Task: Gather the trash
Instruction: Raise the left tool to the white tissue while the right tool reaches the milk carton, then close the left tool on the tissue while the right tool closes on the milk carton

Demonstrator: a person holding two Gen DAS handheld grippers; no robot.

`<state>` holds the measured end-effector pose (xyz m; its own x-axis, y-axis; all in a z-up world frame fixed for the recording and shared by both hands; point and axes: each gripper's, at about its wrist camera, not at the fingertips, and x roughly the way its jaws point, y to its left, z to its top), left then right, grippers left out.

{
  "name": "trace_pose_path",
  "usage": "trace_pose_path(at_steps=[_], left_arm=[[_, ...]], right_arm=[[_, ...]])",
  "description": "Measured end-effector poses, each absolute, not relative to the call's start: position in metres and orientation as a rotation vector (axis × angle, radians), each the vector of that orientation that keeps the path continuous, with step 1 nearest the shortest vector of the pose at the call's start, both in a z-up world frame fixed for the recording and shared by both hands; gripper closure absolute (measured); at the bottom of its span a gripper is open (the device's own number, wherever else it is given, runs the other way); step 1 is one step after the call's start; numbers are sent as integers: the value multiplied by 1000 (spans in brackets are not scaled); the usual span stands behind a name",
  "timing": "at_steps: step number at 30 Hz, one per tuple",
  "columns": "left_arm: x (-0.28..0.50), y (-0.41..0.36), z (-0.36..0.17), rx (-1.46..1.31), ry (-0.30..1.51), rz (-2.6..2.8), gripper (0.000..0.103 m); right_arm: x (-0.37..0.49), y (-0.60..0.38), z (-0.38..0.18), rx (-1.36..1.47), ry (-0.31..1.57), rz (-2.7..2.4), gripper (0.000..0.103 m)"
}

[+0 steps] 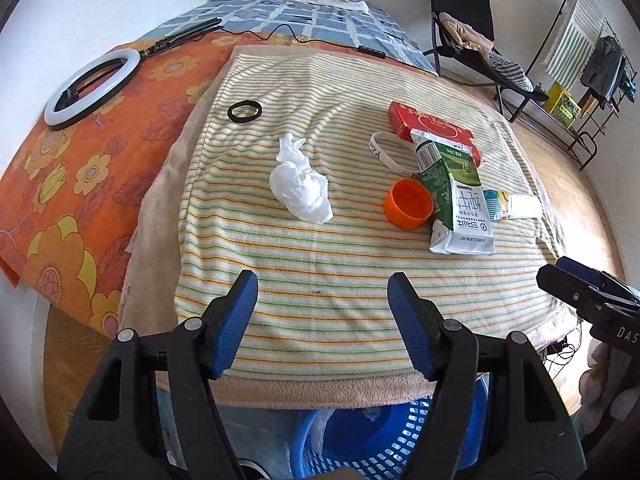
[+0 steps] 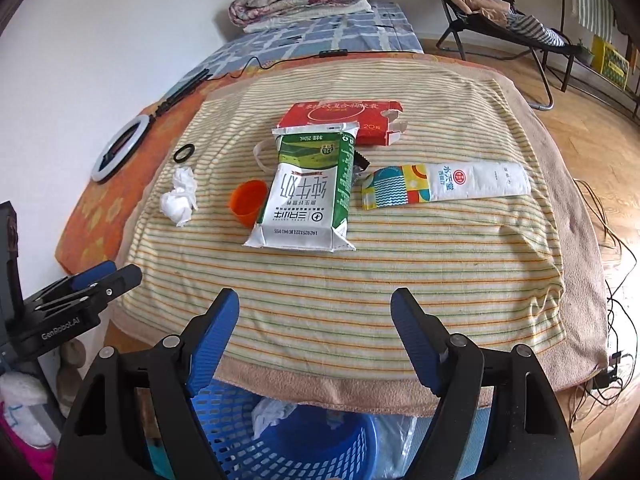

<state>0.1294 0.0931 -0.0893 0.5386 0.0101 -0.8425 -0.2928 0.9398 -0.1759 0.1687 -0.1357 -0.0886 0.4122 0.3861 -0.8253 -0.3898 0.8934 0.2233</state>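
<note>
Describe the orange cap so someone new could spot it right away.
Start at the striped towel spread over the bed. Near its middle lies a green-and-white milk carton, and the orange cap sits against its side, toward the crumpled tissue. It is the only round, bright orange piece there.

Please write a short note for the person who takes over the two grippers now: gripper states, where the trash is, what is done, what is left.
Left hand-held gripper: open, empty. Right hand-held gripper: open, empty. Both hover over the near edge of the striped towel.
On the towel: crumpled tissue, orange cap, milk carton, red box, wipes packet.
Blue basket below the edge holds something white.
Left: all five items.
</note>
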Motion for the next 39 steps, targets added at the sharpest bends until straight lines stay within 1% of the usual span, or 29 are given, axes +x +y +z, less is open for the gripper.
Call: trace_pose_path(at_steps=[9,20,28,29,30,34,36,38,39], left_arm=[[163,113,-98,-352,1001,187,34],[196,130,-114,-393,1020,200,34],[206,138,-127,-408,1037,203,34],[207,140,-128,-413,1039,203,36],[208,141,-130,-420,1042,204,40],[210,146,-134,-445,1048,207,44],[211,148,-136,-449,1053,205,54],[212,148,-138,-451,1054,200,55],[212,148,-138,-451,1054,199,59]], right_arm=[[212,-109,-86,-12,1046,474,25],[254,-78,-106,-25,1089,447,24],[276,-68,-123,-34,1131,412,24],[278,-68,-125,-37,1138,409,24],[279,-67,-128,-38,1143,408,24],[286,-64,-134,-52,1158,396,24],[289,-64,-138,-53,1169,391,24],[293,-65,-141,-48,1184,379,24],[294,-66,-142,-41,1191,374,24]])
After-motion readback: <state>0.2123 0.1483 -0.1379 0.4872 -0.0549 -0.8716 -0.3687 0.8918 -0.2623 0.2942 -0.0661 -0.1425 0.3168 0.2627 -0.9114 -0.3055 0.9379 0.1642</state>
